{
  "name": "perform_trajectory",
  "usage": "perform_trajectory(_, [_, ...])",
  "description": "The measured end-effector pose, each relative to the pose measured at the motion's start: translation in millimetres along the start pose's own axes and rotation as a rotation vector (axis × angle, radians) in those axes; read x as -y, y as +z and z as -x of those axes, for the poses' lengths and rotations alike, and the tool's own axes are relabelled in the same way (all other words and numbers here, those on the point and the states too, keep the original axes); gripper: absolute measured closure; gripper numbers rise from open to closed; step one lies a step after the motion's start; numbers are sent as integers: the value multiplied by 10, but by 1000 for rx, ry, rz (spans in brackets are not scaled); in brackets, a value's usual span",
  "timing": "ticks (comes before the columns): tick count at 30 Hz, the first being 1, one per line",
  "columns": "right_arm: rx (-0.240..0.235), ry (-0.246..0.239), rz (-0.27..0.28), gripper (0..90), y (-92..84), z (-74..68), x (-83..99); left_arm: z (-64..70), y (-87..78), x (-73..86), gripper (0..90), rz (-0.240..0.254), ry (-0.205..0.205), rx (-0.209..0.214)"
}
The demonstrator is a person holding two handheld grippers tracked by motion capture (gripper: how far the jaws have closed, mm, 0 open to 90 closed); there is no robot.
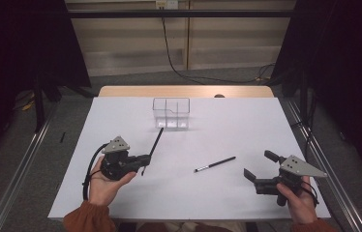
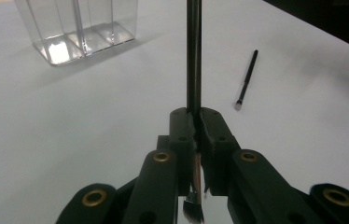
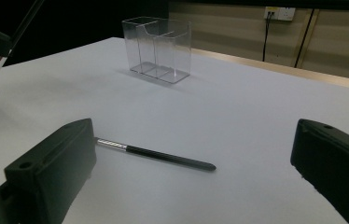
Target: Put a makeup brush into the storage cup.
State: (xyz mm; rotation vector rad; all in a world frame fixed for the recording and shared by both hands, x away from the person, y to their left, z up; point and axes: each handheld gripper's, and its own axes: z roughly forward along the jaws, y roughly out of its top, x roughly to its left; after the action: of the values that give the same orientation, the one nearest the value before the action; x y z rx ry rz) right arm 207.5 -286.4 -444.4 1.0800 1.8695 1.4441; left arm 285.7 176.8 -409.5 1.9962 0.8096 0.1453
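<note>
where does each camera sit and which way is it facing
High view: above the person's side, looking forward and down on the white table; both hands, left gripper and right gripper show.
Left gripper view: rides the left gripper, along shut jaws clamping a thin black brush.
Right gripper view: rides the right gripper, between open jaws toward the clear plastic divided box.
All views share the box and the second black brush lying on the table.

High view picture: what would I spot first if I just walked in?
Probably the left claw, shut on a thin black brush lifted off the white table. Next, a second brush lying flat mid-table, before the open right claw. Behind them stands a clear plastic holder, near the far edge.
</note>
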Motion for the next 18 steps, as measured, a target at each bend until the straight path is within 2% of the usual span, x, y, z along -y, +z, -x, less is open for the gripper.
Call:
perform_trajectory(10, [-5, -3, -2, 0, -2, -1, 2, 84, 24, -57, 842, 1, 37, 44])
perform_trajectory(15, [-10, -5, -2, 0, 0, -4, 3, 162, 59, -109, 842, -1, 74, 66])
perform_trajectory(18, [-10, -6, -1, 0, 1, -3, 3, 212, 86, -148, 842, 7, 80, 83])
